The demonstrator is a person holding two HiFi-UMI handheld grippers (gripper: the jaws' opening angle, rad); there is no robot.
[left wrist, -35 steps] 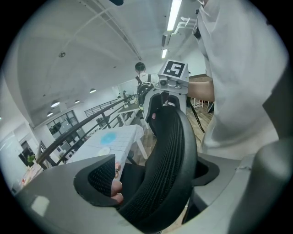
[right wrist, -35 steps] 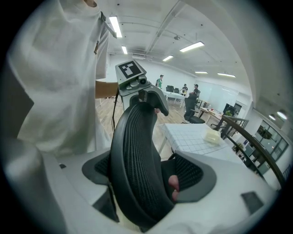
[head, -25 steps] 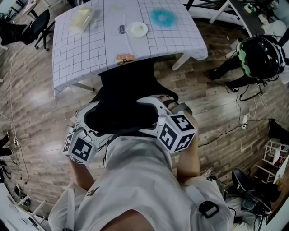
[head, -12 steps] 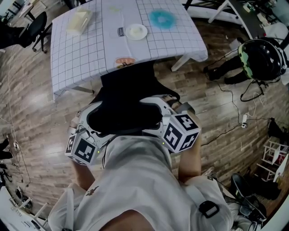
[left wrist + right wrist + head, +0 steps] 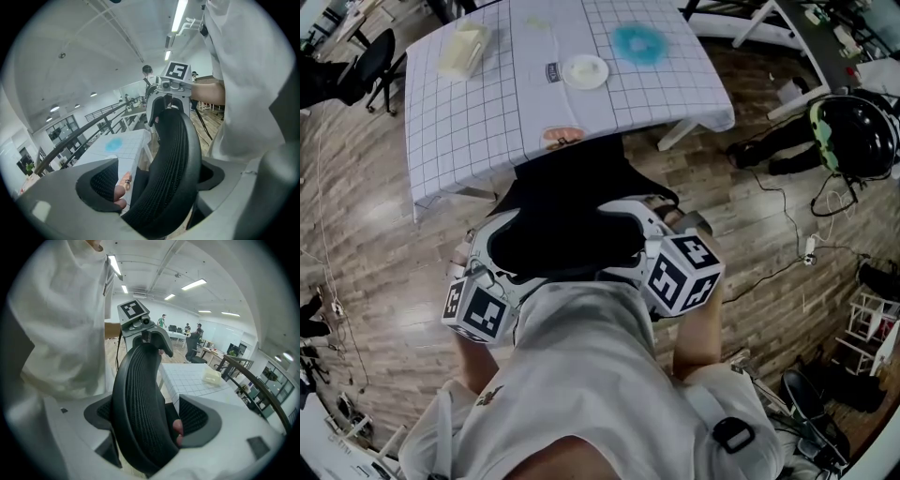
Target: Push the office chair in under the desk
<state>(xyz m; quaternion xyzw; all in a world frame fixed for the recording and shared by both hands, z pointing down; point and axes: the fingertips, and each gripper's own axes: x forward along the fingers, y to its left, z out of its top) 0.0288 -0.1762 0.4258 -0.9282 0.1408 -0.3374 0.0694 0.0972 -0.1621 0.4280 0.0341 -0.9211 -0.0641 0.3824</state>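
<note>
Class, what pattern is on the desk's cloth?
The cloth is white with a dark grid of squares, clearest in the head view.

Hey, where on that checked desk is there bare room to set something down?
Two bare patches on the desk: the left near part, between the pale box and the near left corner, and the right near corner below the blue thing. The middle is crowded: plate, a small dark item, and something orange at the edge by the chair.
</note>
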